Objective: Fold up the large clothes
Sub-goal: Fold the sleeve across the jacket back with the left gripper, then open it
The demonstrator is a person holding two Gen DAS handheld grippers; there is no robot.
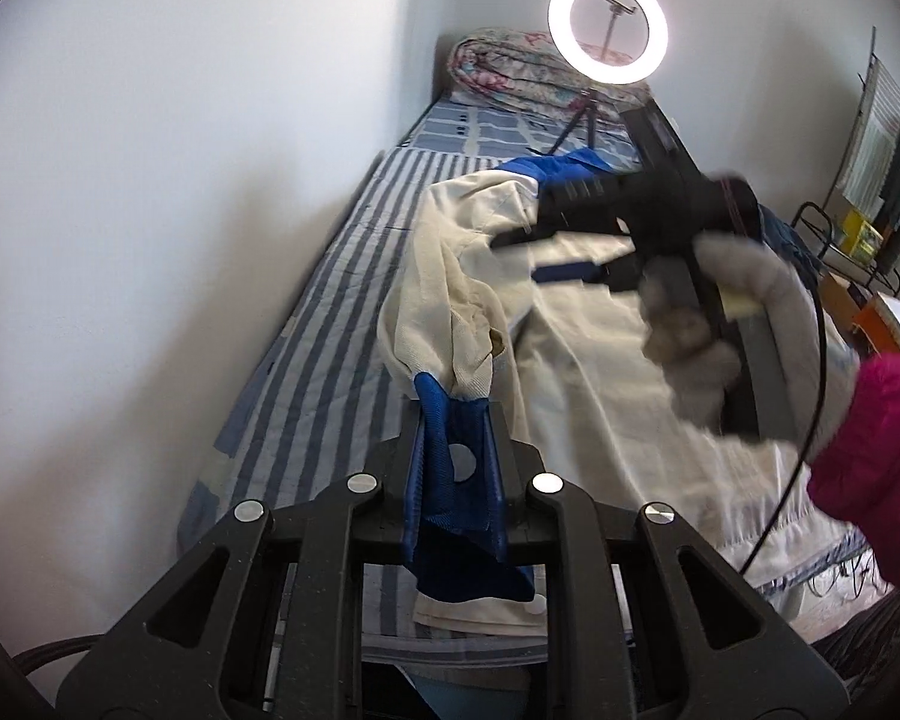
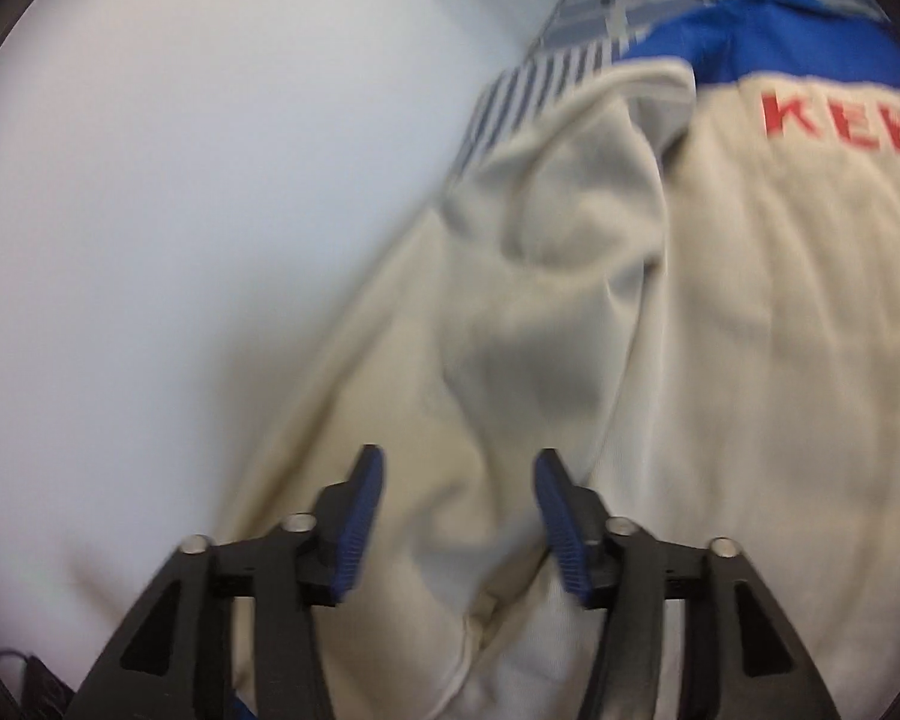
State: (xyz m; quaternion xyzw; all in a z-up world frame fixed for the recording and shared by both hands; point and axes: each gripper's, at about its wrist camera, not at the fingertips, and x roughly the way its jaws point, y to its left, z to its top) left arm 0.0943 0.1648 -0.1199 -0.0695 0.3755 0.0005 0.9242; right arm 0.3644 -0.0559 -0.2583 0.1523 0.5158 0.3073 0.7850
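Left gripper [image 1: 457, 420] clamped on the blue cuff [image 1: 456, 468] of the cream jacket [image 2: 720, 300], spread on the striped bed [image 1: 318, 312]; right gripper [image 2: 459, 468] apart, hovering above the jacket.

Red "KEB", cut off, on jacket [image 2: 750, 300]

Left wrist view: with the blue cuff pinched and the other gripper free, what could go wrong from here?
1. The left gripper holds only the blue cuff of the cream jacket; the hanging sleeve's weight may pull it out.
2. The right gripper is open with nothing between its pads, so the bunched sleeve may fold unevenly.
3. Its black cable trails over the jacket and could snag.
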